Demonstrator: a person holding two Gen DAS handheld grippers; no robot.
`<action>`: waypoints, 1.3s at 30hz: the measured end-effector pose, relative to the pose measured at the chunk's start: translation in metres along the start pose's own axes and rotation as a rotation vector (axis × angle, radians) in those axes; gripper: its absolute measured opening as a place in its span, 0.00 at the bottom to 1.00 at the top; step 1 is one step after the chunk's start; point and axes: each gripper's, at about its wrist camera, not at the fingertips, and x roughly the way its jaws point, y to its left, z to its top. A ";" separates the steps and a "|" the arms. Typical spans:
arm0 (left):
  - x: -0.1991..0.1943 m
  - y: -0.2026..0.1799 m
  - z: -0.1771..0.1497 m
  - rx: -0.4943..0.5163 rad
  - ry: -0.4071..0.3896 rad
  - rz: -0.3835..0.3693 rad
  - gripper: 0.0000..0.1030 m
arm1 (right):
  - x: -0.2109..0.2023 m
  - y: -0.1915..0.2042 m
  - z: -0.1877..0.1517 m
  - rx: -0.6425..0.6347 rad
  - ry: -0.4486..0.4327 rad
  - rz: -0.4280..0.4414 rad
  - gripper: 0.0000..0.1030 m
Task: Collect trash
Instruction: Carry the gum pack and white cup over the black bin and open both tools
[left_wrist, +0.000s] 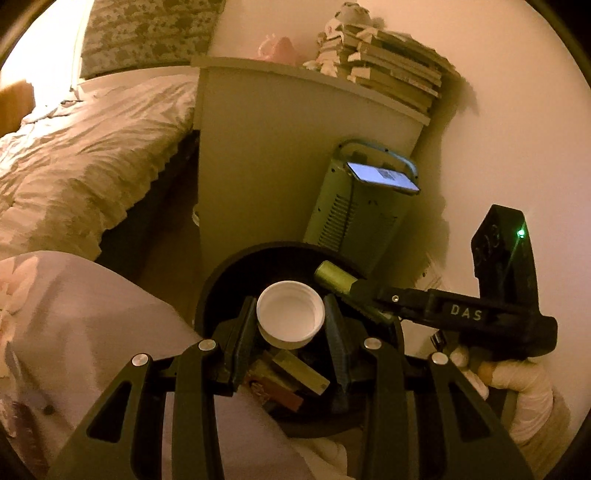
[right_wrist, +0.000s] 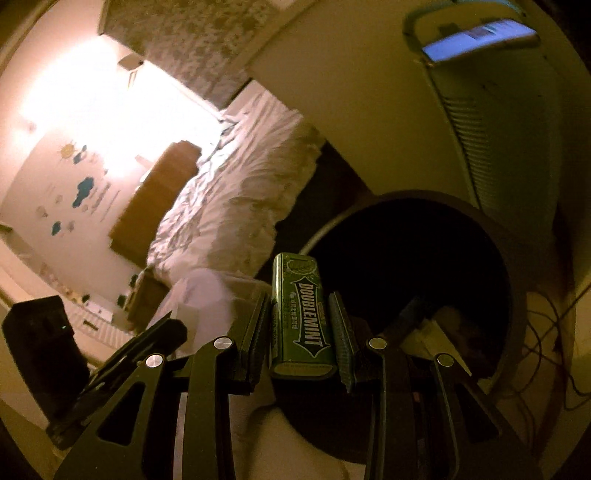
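Note:
My left gripper is shut on a white plastic cap and holds it over the open black trash bin. Wrappers and small boxes lie inside the bin. My right gripper is shut on a green Doublemint gum pack, held upright at the near rim of the bin. In the left wrist view the right gripper reaches in from the right with the gum pack over the bin. The left gripper's body shows at the lower left of the right wrist view.
A white bedside cabinet stands behind the bin, with stacked books on top. A green heater with a lit phone on it leans beside it. A bed with a rumpled duvet lies left. Cables trail right of the bin.

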 end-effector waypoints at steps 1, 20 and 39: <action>0.003 -0.002 0.000 0.001 0.006 -0.002 0.36 | 0.001 -0.004 0.000 0.007 0.002 -0.004 0.32; 0.027 -0.025 0.000 0.042 0.052 -0.014 0.36 | 0.006 -0.040 -0.012 0.082 0.016 -0.061 0.32; 0.024 -0.049 0.003 0.099 0.034 -0.026 0.38 | -0.001 -0.047 -0.011 0.106 -0.002 -0.111 0.32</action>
